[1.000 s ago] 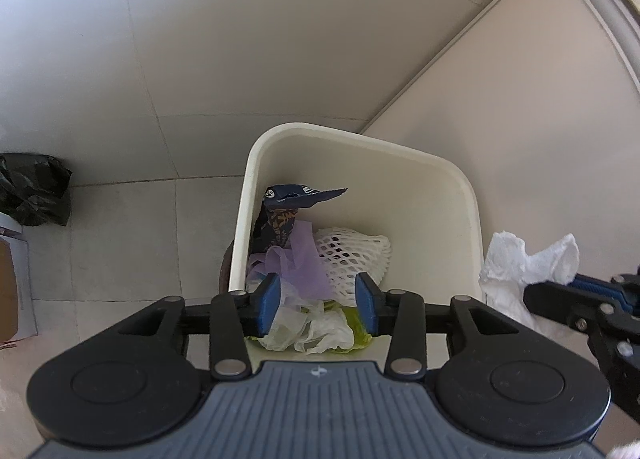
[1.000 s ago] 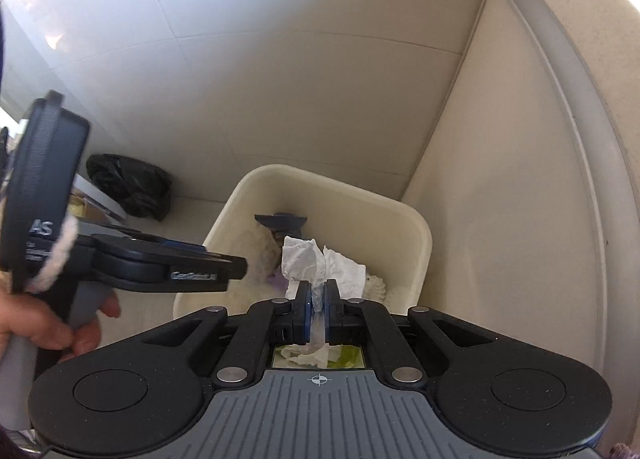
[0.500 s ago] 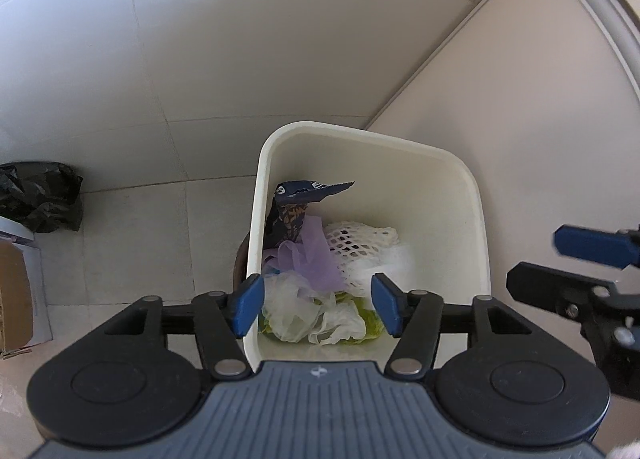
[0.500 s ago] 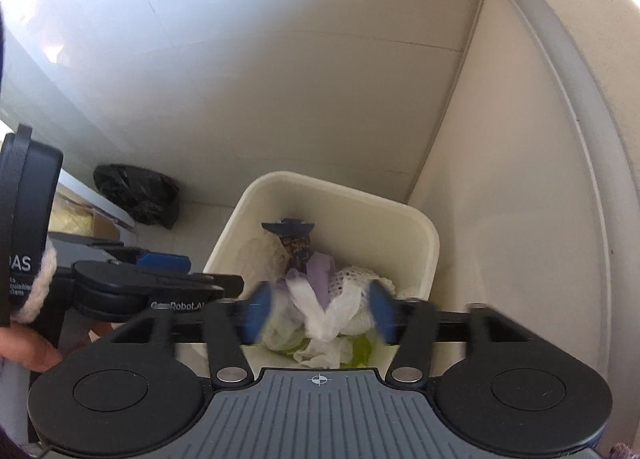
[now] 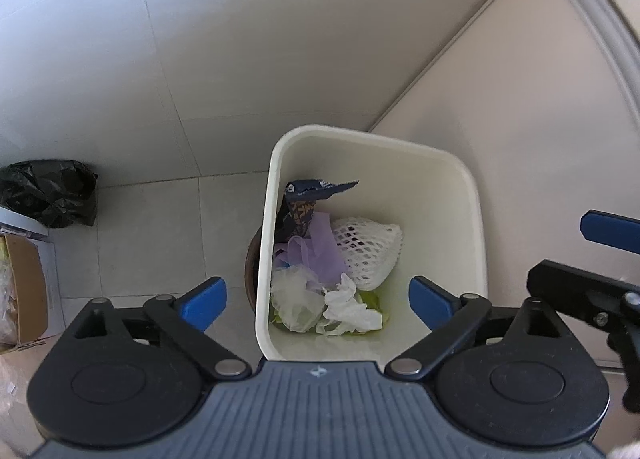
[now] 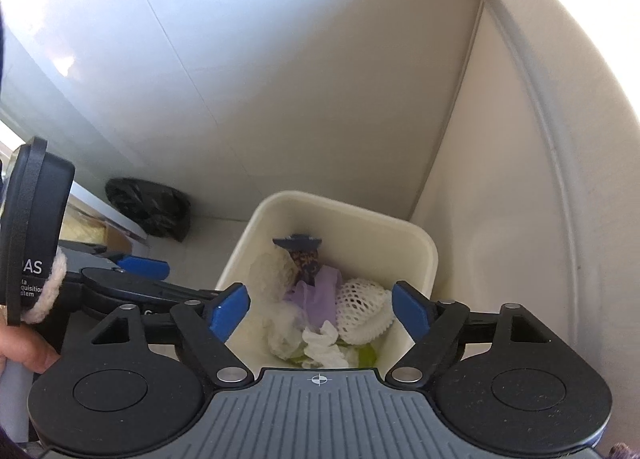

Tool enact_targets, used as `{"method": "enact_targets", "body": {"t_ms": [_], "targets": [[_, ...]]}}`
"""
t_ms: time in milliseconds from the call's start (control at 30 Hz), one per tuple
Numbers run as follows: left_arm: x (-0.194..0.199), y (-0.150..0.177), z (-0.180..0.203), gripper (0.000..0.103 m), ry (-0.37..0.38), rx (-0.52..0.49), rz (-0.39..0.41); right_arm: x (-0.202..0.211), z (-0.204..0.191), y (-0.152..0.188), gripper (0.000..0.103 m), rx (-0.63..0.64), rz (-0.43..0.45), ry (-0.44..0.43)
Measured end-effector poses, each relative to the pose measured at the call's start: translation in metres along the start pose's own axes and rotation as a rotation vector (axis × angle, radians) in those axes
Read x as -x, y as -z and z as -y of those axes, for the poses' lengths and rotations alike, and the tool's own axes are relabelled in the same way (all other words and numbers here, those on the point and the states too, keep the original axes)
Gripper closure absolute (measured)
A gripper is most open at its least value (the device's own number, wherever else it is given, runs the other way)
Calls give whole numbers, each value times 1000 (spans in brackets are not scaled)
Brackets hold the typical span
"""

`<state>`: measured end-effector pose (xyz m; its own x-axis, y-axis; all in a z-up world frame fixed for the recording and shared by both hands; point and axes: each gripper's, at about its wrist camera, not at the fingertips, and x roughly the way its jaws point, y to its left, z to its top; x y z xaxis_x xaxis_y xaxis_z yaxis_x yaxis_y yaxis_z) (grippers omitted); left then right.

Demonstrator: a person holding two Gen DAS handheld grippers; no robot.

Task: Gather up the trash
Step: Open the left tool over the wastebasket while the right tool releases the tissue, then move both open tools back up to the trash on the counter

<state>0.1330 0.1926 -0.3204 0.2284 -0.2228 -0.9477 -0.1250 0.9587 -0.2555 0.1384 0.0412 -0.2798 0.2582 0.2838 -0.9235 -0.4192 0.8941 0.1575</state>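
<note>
A cream waste bin (image 5: 476,195) (image 6: 428,255) stands on the tiled floor in a corner, below both grippers. Inside lie a dark snack wrapper (image 5: 304,199), purple plastic (image 5: 320,251), a white foam net (image 5: 368,251) (image 6: 360,307), a clear bag (image 5: 296,299) and a crumpled white tissue (image 5: 348,307) (image 6: 324,347). My left gripper (image 5: 316,297) hangs above the bin, jaws opening wide, nothing between them. My right gripper (image 6: 322,309) also hangs over the bin, jaws opening, empty; its fingers (image 5: 608,231) show at the right edge of the left wrist view.
A black rubbish bag (image 5: 48,195) (image 6: 148,211) lies on the floor to the left. A cardboard box (image 5: 24,287) sits at the far left. A beige wall panel (image 5: 520,119) runs close behind the bin on the right. A hand (image 6: 24,351) holds the left gripper's handle.
The right gripper let go of the white tissue, which dropped into the bin. Both grippers' jaws spread from narrow to wide. The purple plastic left the left gripper's jaws.
</note>
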Motion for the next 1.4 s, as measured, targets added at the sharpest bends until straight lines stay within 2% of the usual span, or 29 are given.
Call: {"method": "enact_targets", "body": {"t_ms": [167,433,700,767,933,1267,1400], "targets": [[28,4,-4,3,10,14,52,26,-3,-2,18,15,59,-5],[76,6,1,2,-12,33,159,68,-9,1,18,73,135,2],[112,1,12,1,-25,24,228,115,-17,5,16,137,209,15],[120,1,15,1,-18,23,248,128,-16,7,12,144,233,13],[137,1,26,1,-15,7,303,166,1,17,9,125,282,32],[177,-7,59,1,-15,-35,385,225,47,41,9,183,349,212],[183,-14,80,1,-14,-77,386,247,79,51,6,181,394,277]]}}
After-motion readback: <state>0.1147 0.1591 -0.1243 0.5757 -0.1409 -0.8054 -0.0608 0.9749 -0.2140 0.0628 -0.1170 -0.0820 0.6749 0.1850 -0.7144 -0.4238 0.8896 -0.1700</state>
